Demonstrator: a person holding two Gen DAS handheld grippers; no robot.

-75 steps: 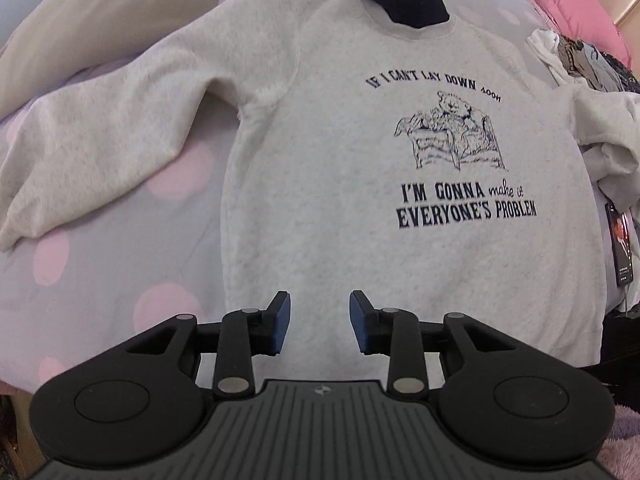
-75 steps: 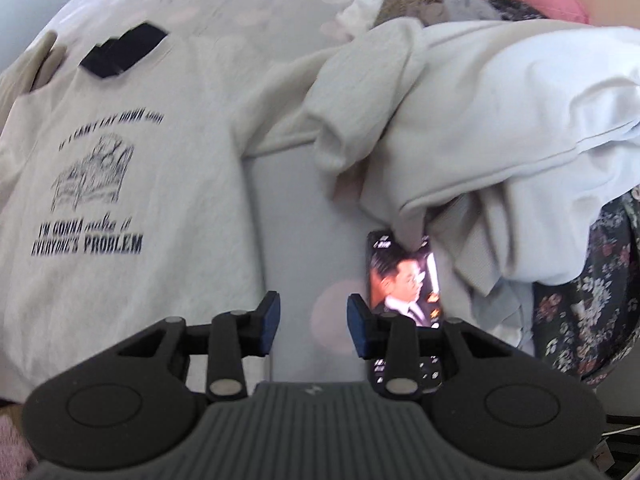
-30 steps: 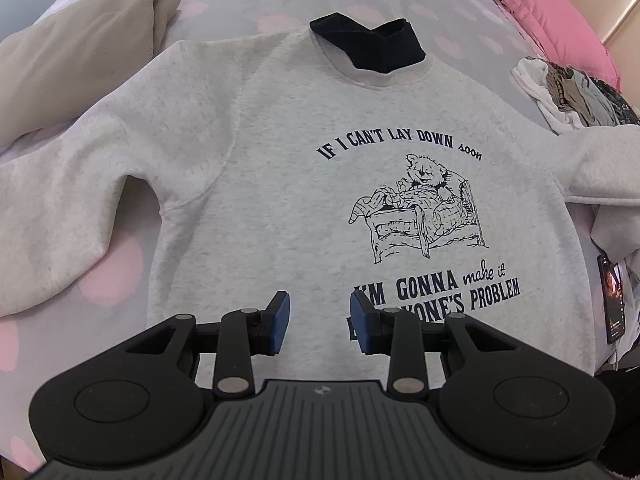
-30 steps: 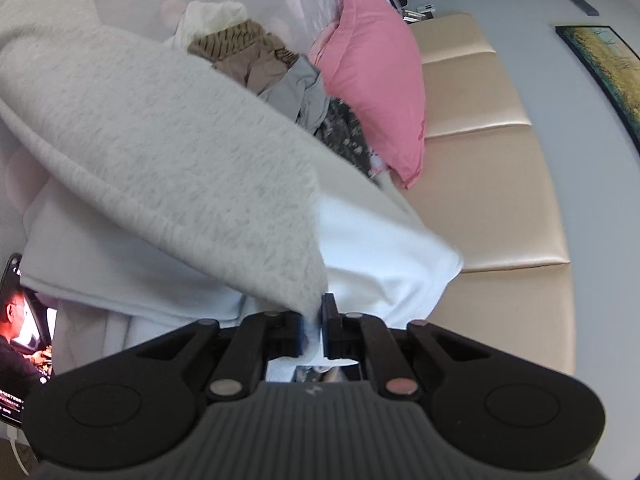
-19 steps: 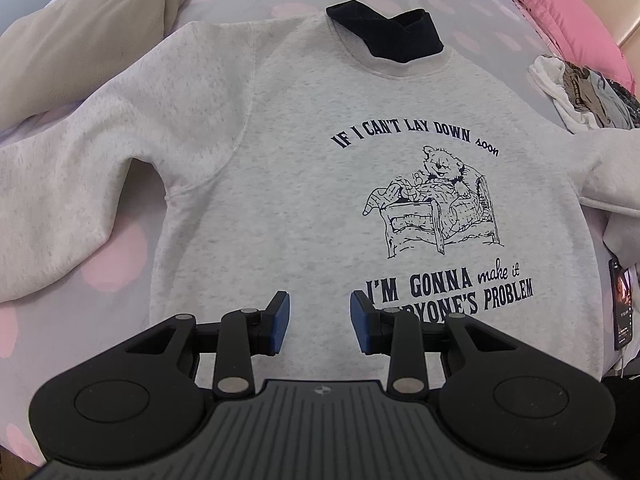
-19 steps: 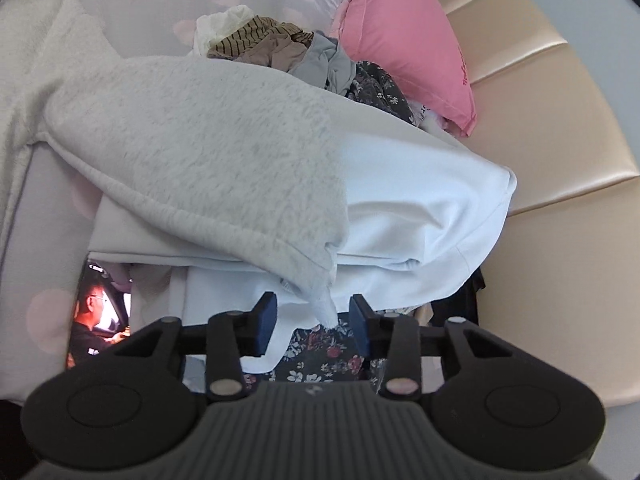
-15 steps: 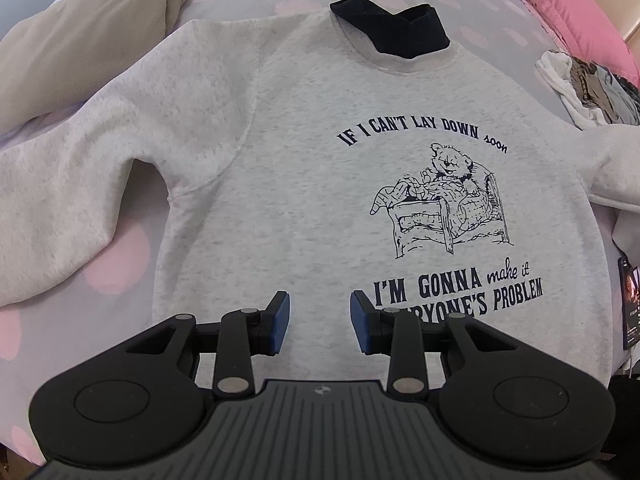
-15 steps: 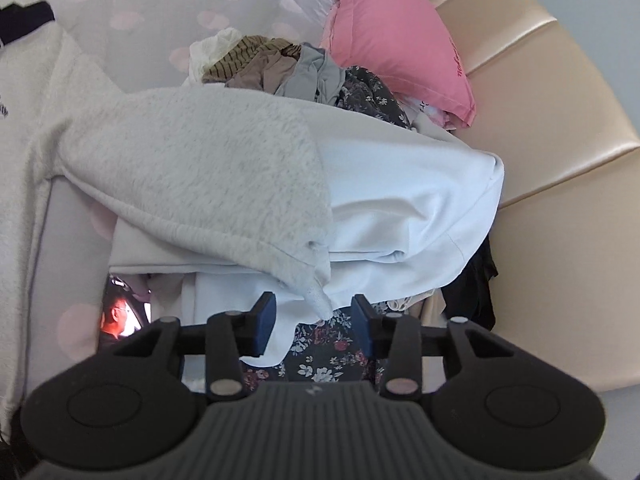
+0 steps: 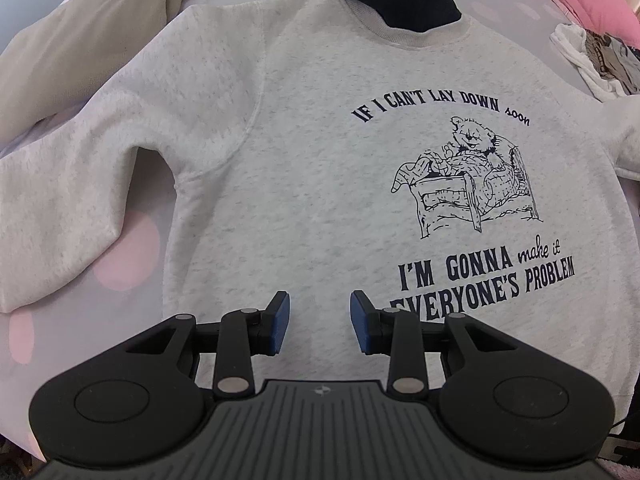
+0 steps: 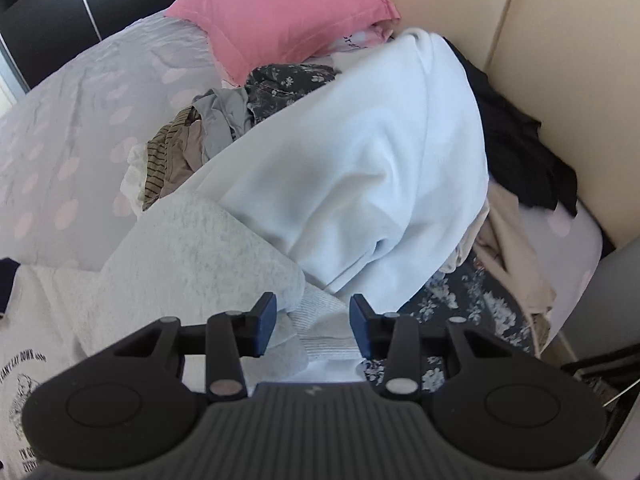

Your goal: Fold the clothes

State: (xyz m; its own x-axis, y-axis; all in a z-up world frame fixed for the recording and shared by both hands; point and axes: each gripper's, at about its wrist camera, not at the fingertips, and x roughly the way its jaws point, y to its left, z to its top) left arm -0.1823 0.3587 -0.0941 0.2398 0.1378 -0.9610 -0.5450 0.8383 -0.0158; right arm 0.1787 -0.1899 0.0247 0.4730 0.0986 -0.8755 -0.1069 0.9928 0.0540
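In the left wrist view a light grey sweatshirt (image 9: 320,184) with a navy bear print and a dark collar lies face up on the bed. Its left sleeve (image 9: 80,184) is spread out to the side. My left gripper (image 9: 320,316) hovers open over the lower front, holding nothing. In the right wrist view the other sleeve (image 10: 200,256) rests partly on a white garment (image 10: 360,152). Its ribbed cuff (image 10: 320,320) shows in the gap of my right gripper (image 10: 313,320). That gripper is open and neither pad presses on the cloth.
A pink pillow (image 10: 280,12), a heap of crumpled clothes (image 10: 208,136) and a black garment (image 10: 516,148) lie by the beige headboard (image 10: 560,40). A beige pillow (image 9: 80,40) sits at the upper left. The grey sheet (image 9: 120,256) has pink dots.
My right gripper, shut on the sleeve cuff a second ago, has opened and let it drop, then rolled and swung around. The left view has shifted only slightly over the sweatshirt.
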